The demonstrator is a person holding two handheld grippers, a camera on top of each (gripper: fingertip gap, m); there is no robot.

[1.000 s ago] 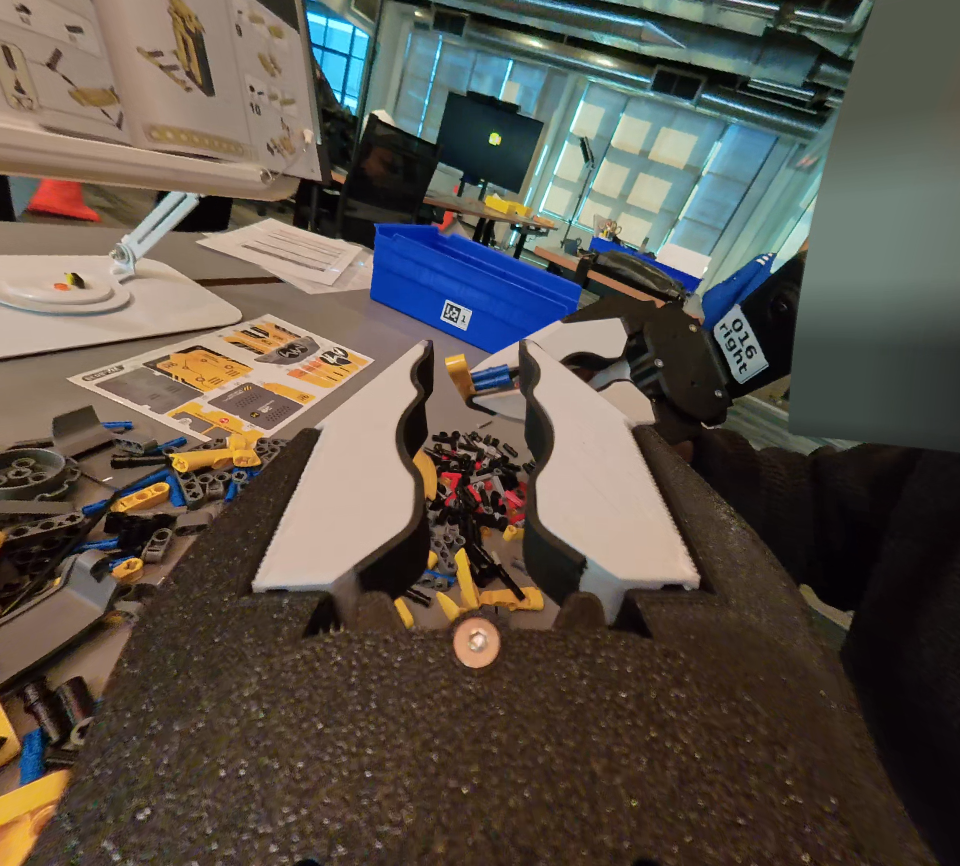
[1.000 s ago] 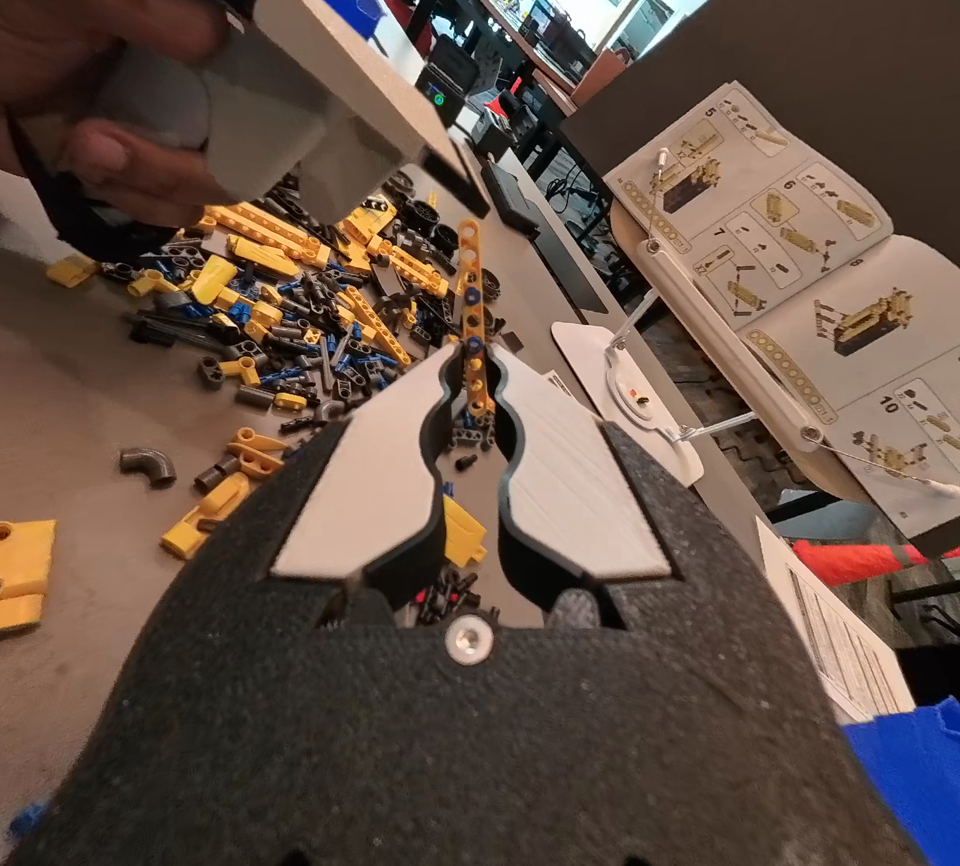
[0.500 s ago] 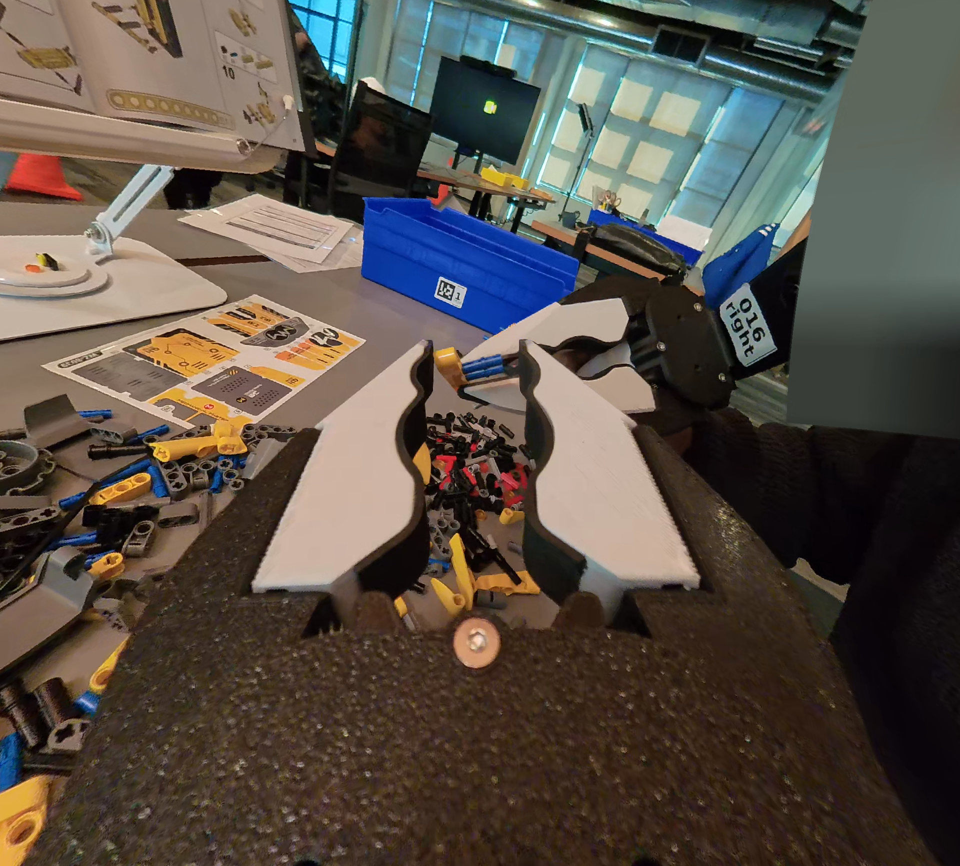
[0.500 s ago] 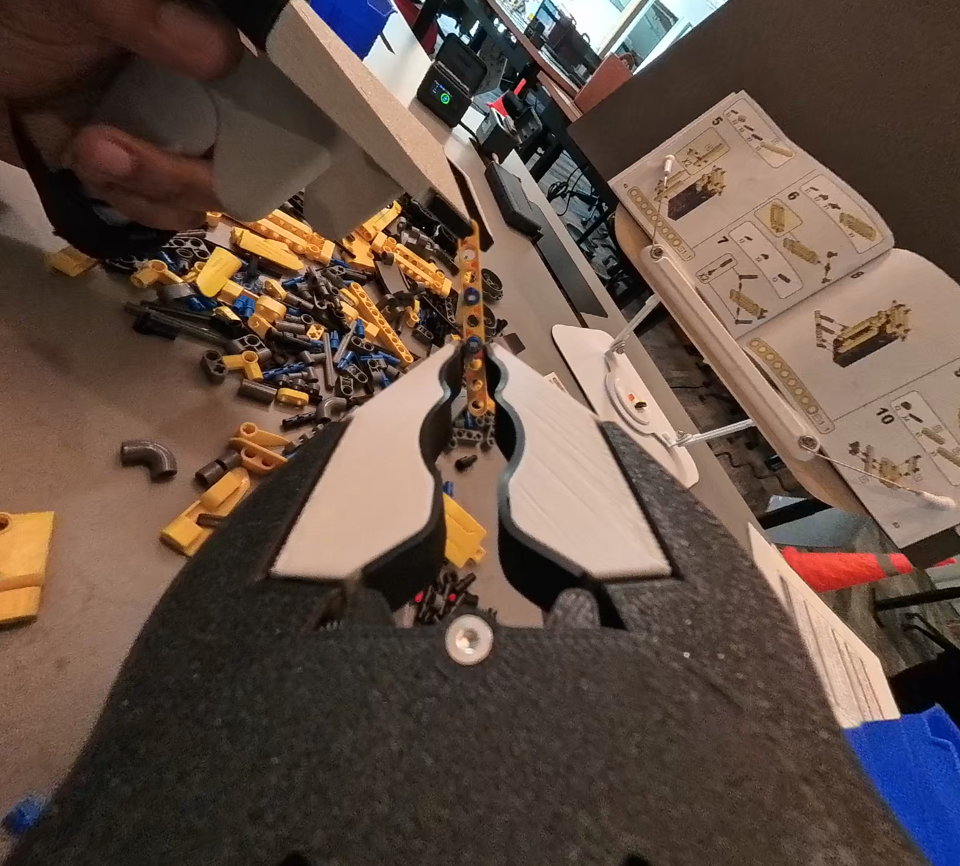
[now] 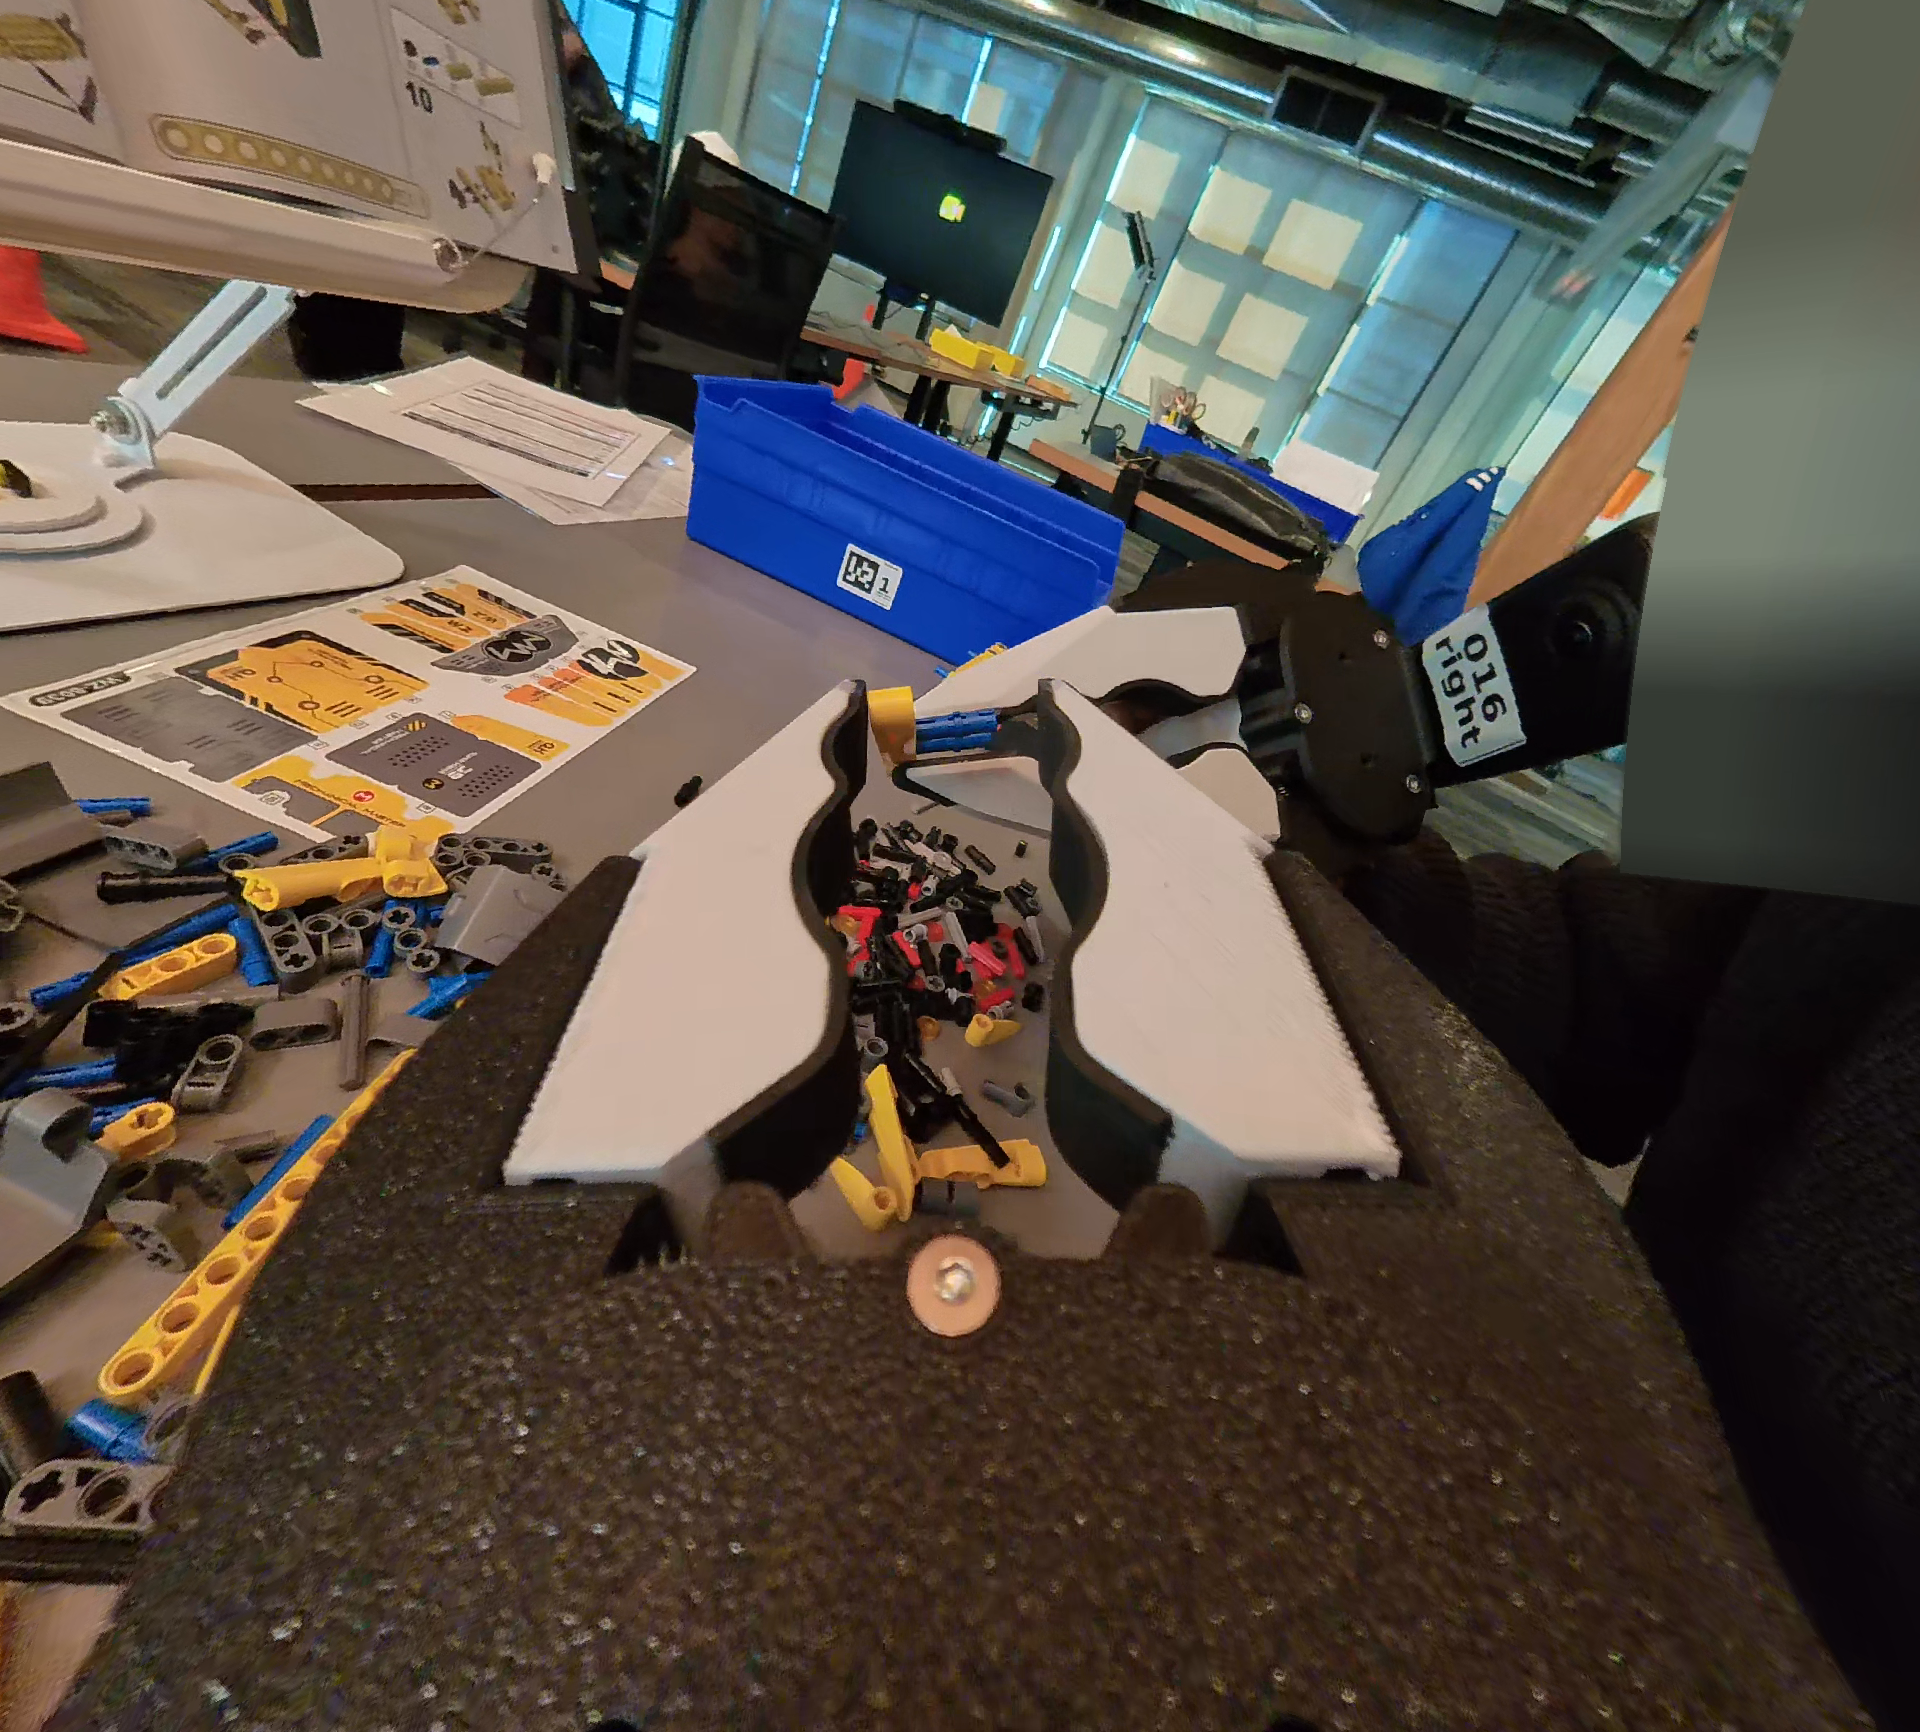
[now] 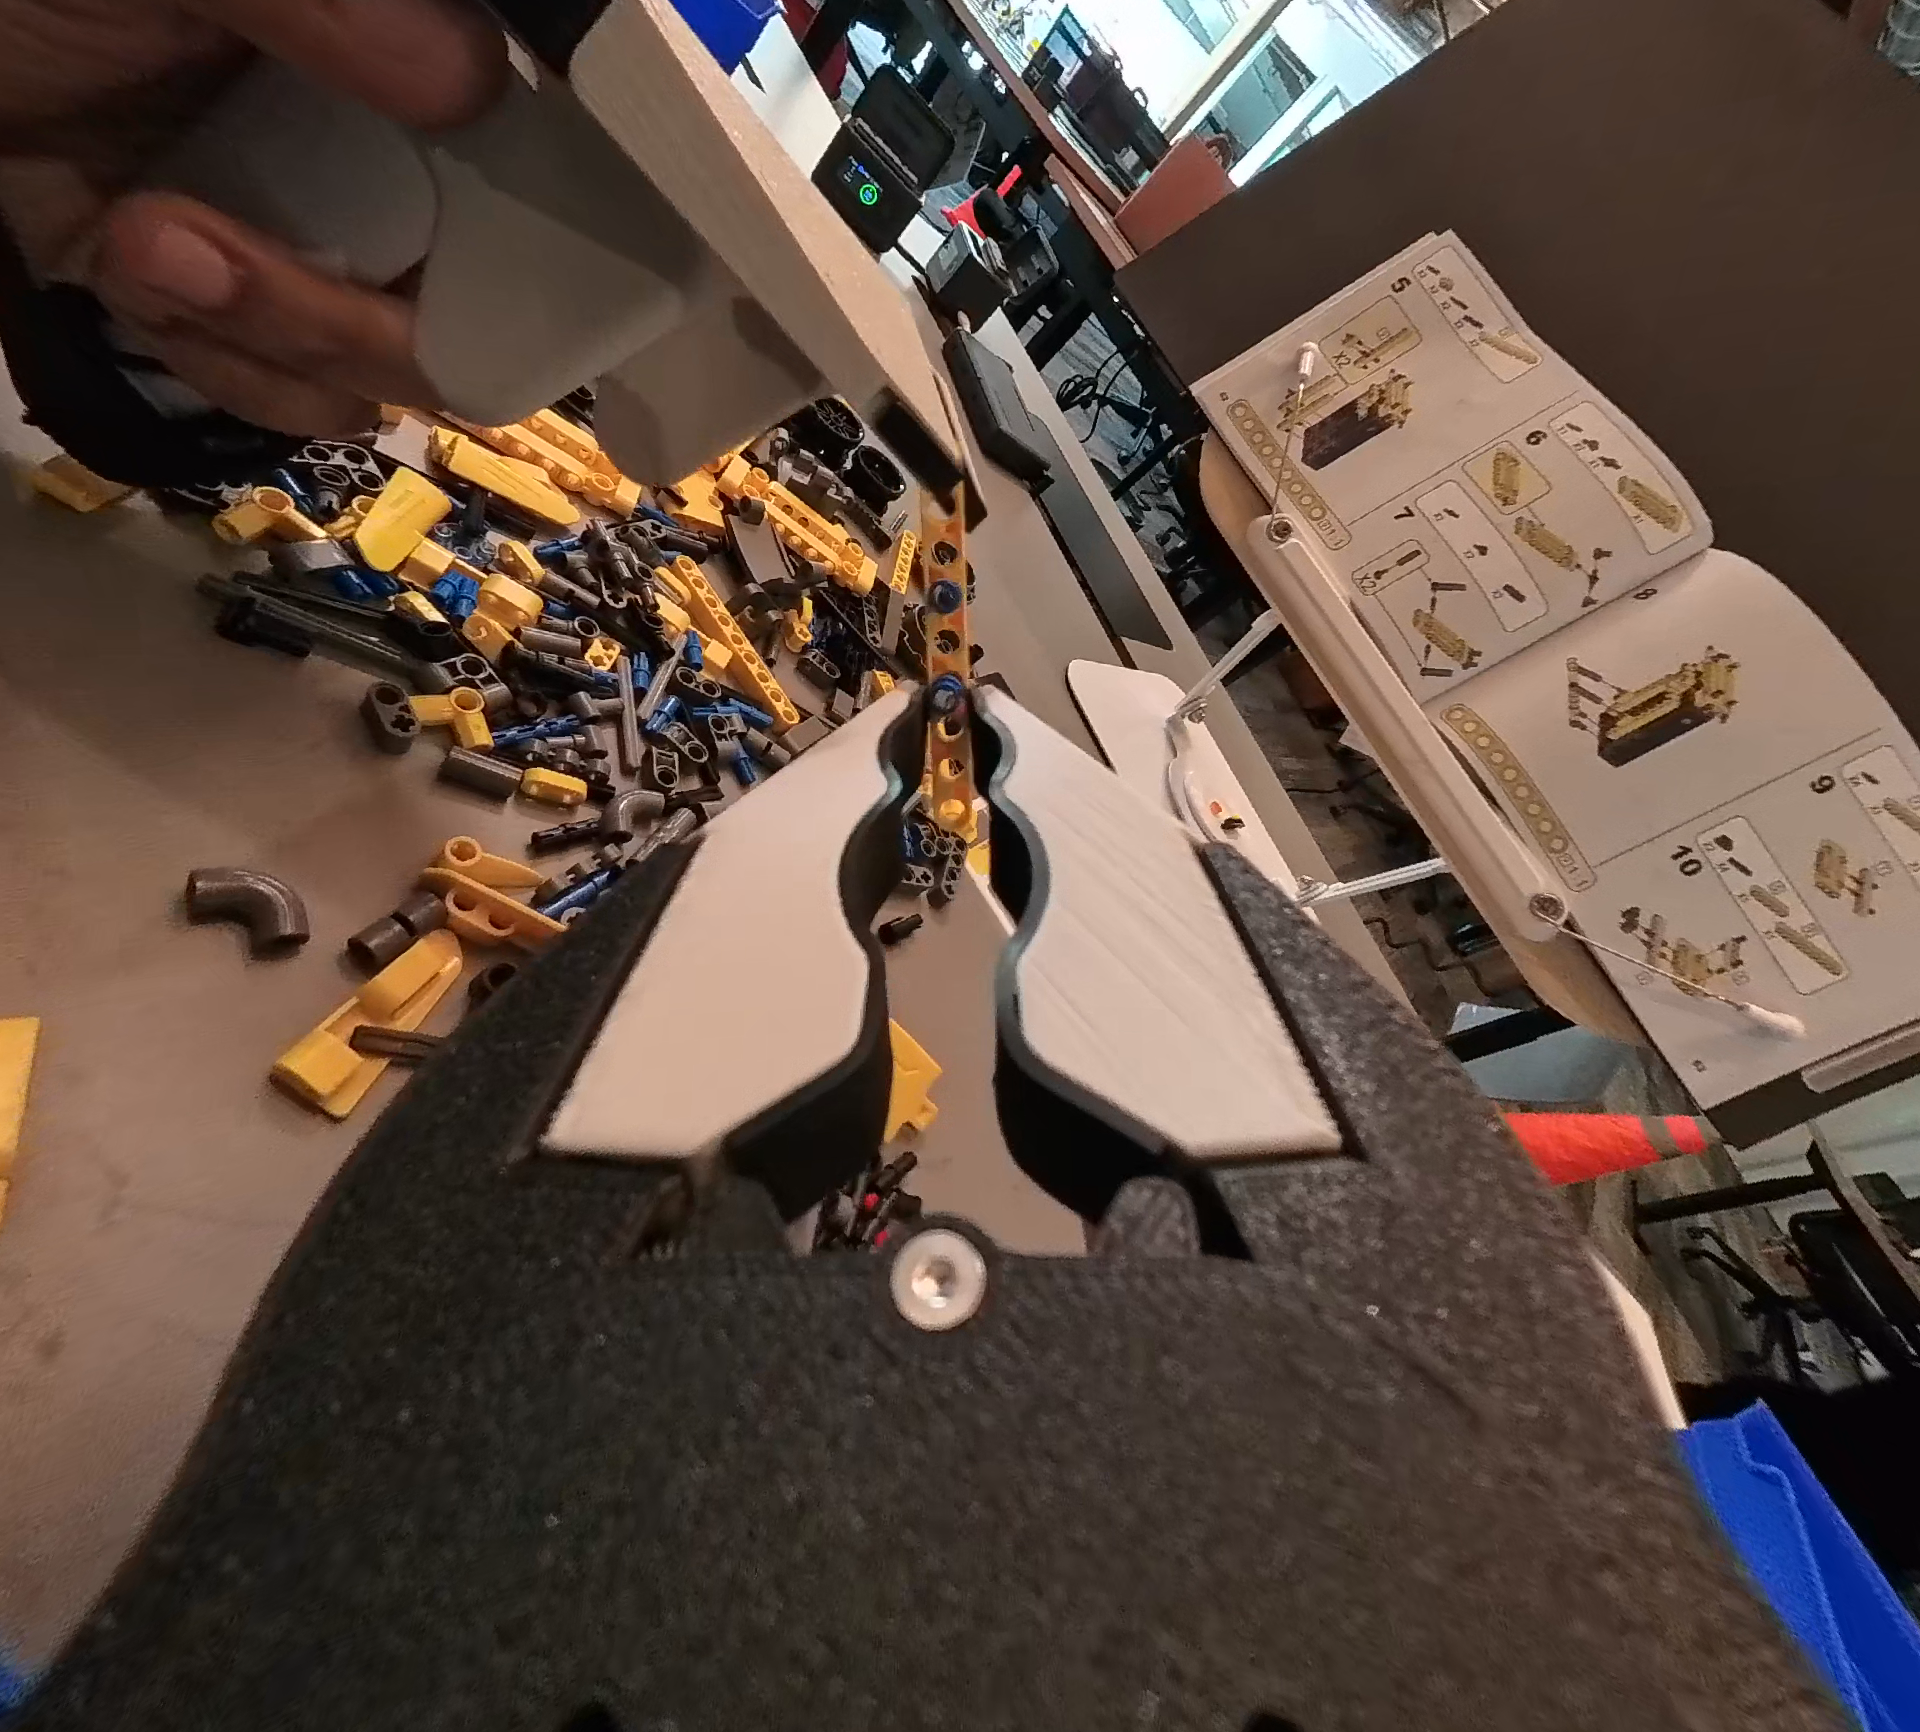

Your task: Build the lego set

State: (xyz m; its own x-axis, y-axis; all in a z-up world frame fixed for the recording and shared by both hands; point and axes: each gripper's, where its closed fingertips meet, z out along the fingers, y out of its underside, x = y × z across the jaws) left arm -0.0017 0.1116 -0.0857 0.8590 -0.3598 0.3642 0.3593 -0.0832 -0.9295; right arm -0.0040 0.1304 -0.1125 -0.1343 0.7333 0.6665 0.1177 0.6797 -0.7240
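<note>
Since 1 second ago the left gripper (image 5: pixel 951 726) has closed in on the yellow beam (image 6: pixel 948 643), its jaws apart with tips flanking the beam's far end. The right gripper (image 6: pixel 948 706), jaws clamped on the beam, holds it pointing to 12 o'clock: a slim yellow strip with round holes and blue pins (image 5: pixel 951 728), above loose parts (image 6: pixel 582 643) on the grey tabletop (image 6: pixel 156 747).

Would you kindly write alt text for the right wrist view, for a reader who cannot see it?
The right hand-held gripper is shut on a long yellow plastic beam with holes and blue pins, above a grey table strewn with loose yellow, blue and grey building pieces. An open instruction booklet stands on a white holder at right.
</note>
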